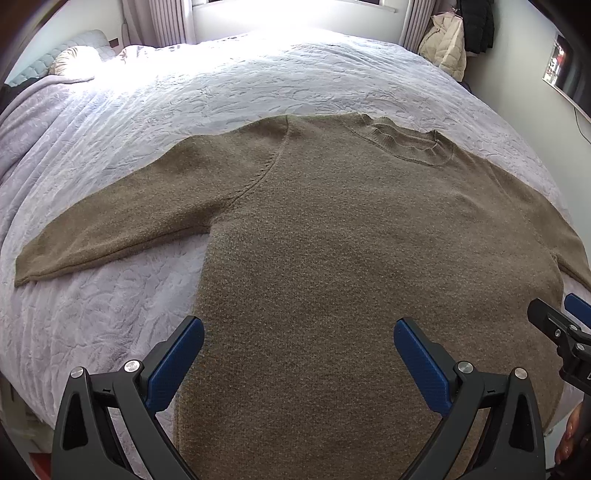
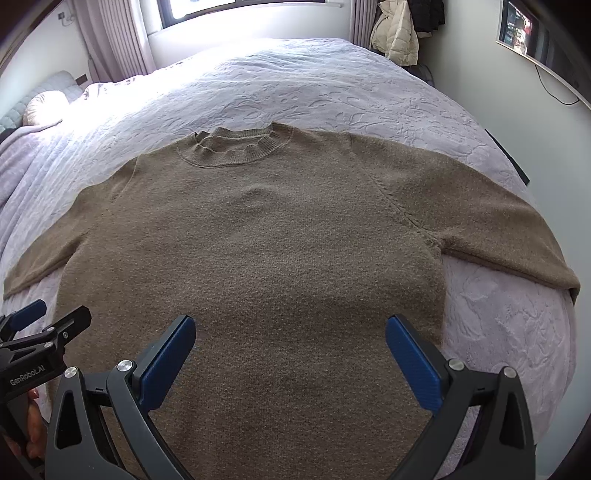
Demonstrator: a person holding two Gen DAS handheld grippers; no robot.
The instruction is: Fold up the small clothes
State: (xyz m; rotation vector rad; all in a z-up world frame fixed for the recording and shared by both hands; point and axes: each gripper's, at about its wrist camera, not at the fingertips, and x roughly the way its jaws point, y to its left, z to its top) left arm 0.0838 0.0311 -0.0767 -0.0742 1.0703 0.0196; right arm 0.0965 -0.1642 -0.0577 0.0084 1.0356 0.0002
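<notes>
A brown knit sweater (image 1: 351,240) lies flat and face up on the bed, collar (image 1: 406,144) at the far end, both sleeves spread out to the sides. It also shows in the right wrist view (image 2: 258,240). My left gripper (image 1: 299,332) is open and empty, above the sweater's lower left part near its hem. My right gripper (image 2: 290,332) is open and empty, above the lower right part. The right gripper shows at the right edge of the left wrist view (image 1: 557,321); the left gripper shows at the left edge of the right wrist view (image 2: 40,325).
The bed has a pale lilac quilted cover (image 1: 258,81) with a pillow (image 1: 74,59) at the far left. Coats (image 2: 395,33) hang at the far right by the window. The bed's right edge (image 2: 554,350) drops off beside the right sleeve.
</notes>
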